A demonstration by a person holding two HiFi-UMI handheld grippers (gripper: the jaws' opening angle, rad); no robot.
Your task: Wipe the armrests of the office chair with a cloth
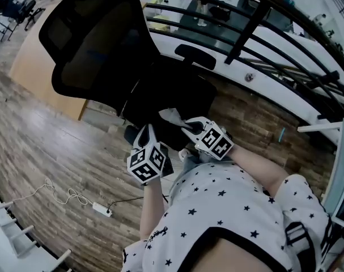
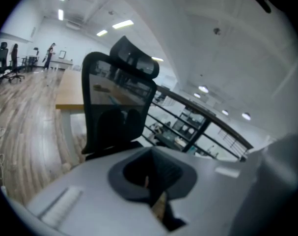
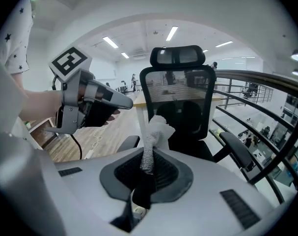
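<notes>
A black mesh office chair (image 1: pixel 98 44) stands in front of me, facing me. Its far armrest (image 1: pixel 195 56) shows beside the railing; the near armrest (image 3: pixel 129 142) lies low to the left in the right gripper view. My right gripper (image 1: pixel 186 124) is shut on a white cloth (image 1: pixel 170 116), whose bunched end sticks up from the jaws (image 3: pixel 153 132), short of the seat. My left gripper (image 1: pixel 144 132) hovers beside it on the left, jaws together with nothing in them. The same left gripper (image 3: pixel 120 100) appears as a closed beak in the right gripper view.
A black metal railing (image 1: pixel 257 35) curves behind and right of the chair. A light wooden desk (image 1: pixel 38 67) stands behind the backrest. On the wood floor at lower left lie a white cable and power strip (image 1: pixel 101 209). More chairs and people are far off.
</notes>
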